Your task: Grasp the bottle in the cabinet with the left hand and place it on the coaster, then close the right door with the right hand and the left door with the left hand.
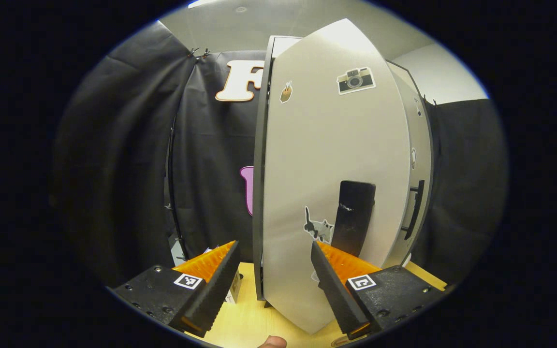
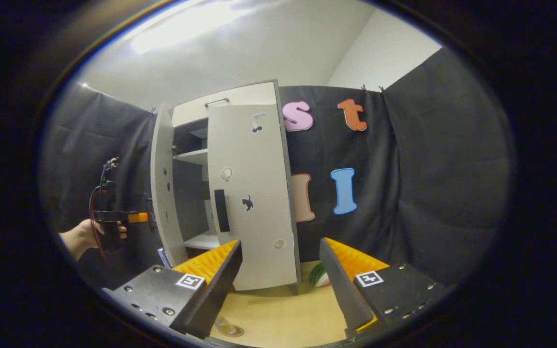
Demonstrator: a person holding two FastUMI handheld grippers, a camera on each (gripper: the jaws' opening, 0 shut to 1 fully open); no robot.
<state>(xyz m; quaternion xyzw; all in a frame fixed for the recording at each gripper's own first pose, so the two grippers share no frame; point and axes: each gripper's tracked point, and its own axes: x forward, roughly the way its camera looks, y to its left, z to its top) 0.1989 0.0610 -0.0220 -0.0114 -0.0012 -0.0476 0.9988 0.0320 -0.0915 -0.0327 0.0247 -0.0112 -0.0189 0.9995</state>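
- Okay, my left tool (image 1: 274,270) has its fingers spread wide, nothing between them, and sits right up against the left door (image 1: 331,183) of the cabinet (image 2: 196,108).
- From the left gripper view the door's pale face carries a dark handle (image 1: 353,217), a camera sticker (image 1: 355,80) and a cat sticker (image 1: 318,227); the door edge runs between my fingers.
- My right tool (image 2: 281,273) is also spread apart and holds nothing, hanging back from the cabinet above the wooden worktop (image 2: 278,314).
- In the right gripper view I see the right door (image 2: 254,193) swung mostly toward shut and the left door ajar, with shelves (image 2: 192,155) visible in the gap.
- The same view has my left hand (image 2: 85,234) gripping the left tool at the left door's outer face.
- Bottle: I think the clear base low down by my right tool's left finger (image 2: 227,328) is it, standing on the worktop; I can't tell if a coaster is under it.
- A green-and-white item (image 2: 319,275) lies on the worktop beside the cabinet's right foot.
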